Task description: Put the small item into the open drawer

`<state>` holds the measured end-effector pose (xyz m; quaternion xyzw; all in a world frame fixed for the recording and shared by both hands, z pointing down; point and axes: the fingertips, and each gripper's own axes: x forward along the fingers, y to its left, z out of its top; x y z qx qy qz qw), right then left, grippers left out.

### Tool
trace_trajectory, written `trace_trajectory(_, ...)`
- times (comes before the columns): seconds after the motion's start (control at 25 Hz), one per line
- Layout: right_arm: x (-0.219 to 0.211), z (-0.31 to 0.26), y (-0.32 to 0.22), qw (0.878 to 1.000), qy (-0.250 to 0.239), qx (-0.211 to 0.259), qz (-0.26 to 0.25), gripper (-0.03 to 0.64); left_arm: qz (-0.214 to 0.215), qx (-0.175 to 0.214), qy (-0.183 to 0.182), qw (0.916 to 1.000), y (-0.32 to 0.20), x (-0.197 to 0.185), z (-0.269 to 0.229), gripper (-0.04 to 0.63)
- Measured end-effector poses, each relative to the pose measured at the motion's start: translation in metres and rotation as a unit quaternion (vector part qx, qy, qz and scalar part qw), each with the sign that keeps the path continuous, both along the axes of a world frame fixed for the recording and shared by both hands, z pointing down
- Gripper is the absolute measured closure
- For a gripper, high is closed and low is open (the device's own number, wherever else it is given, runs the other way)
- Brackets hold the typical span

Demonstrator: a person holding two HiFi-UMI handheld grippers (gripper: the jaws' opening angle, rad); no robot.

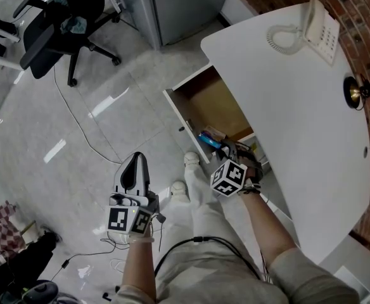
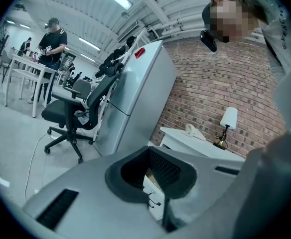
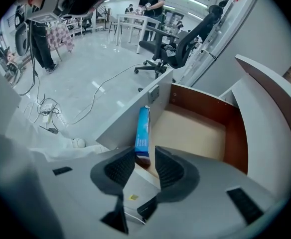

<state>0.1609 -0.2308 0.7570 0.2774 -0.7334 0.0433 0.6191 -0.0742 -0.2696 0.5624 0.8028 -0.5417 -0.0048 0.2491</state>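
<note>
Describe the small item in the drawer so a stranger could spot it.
Under the white desk, an open drawer with a wooden bottom is pulled out. Along its white front panel lies a slim blue box, the only bright blue thing there.

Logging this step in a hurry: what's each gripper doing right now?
Left gripper: closed, empty.
Right gripper: open; the flat blue cardboard box in the open white drawer sits between its jaws, ungripped.
</note>
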Motion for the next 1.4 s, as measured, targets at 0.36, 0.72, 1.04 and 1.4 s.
trace_trajectory(0.36,-0.002,-0.005,0.012,1.0,-0.01,-0.003,0.017,0.477,0.007,0.004,0.0,1.0,0.003,-0.001,-0.004,0.589)
trace_trajectory(0.72,-0.011,-0.03,0.015,0.998,-0.039,0.014,0.038,0.501,0.014,0.015,-0.001,0.9998,0.008,-0.004,-0.018,0.589)
trace_trajectory(1.04,-0.03,-0.081,0.004,0.989,-0.103,0.074,0.073,0.585,0.02,0.032,-0.002,0.9993,0.019,-0.013,-0.035,0.591)
trace_trajectory(1.4,-0.05,-0.148,-0.008,0.973,-0.17,0.136,0.077,0.611,0.012,0.051,-0.007,0.9986,0.024,-0.028,-0.059,0.59)
